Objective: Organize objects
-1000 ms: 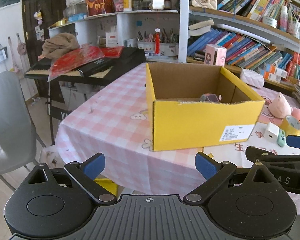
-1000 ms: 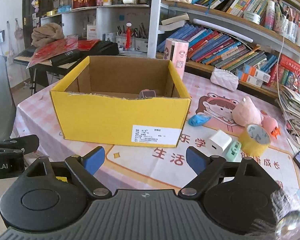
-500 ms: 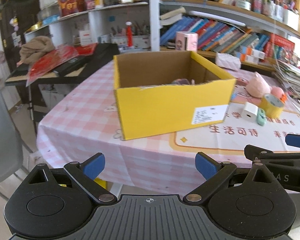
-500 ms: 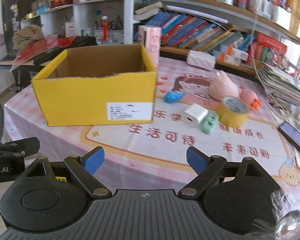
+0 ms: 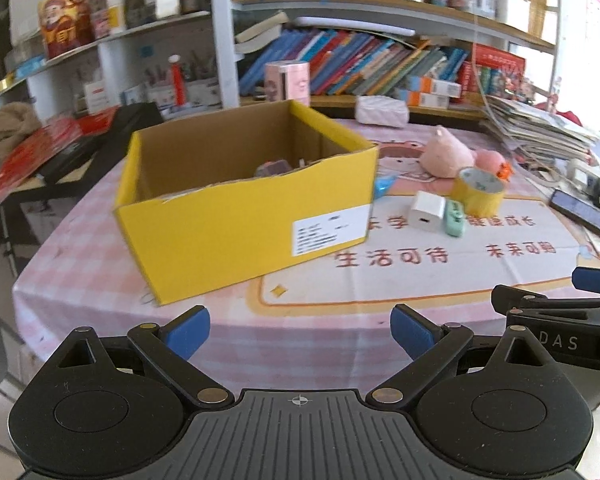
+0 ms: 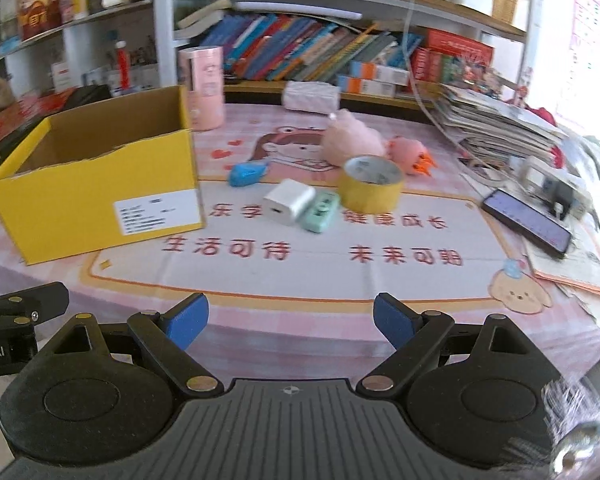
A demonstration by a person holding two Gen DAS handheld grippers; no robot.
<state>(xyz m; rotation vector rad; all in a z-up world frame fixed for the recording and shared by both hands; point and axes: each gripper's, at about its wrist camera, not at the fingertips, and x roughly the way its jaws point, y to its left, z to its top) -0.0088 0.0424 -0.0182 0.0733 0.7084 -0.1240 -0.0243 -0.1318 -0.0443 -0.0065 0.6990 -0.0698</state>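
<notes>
An open yellow cardboard box (image 5: 244, 220) (image 6: 96, 200) stands on the pink checked tablecloth, with a small pinkish object (image 5: 274, 168) inside. To its right lie a white charger cube (image 6: 288, 201), a mint green case (image 6: 319, 212), a yellow tape roll (image 6: 370, 188), a blue toy (image 6: 246, 174), a pink plush (image 6: 350, 142) and a smaller pink toy (image 6: 410, 154). My left gripper (image 5: 300, 330) is open and empty at the table's near edge, in front of the box. My right gripper (image 6: 290, 320) is open and empty, facing the loose items.
A black phone (image 6: 526, 224) and papers lie at the table's right side, beside a stack of magazines (image 6: 496, 124). A pink cylinder (image 6: 204, 88) stands behind the box. Bookshelves (image 6: 340, 52) line the back; a black keyboard (image 5: 100, 136) sits at the left.
Both grippers have swung to the right along the table's near edge, so the box has slid left in both views and the loose items are now central. Both stayed open.
</notes>
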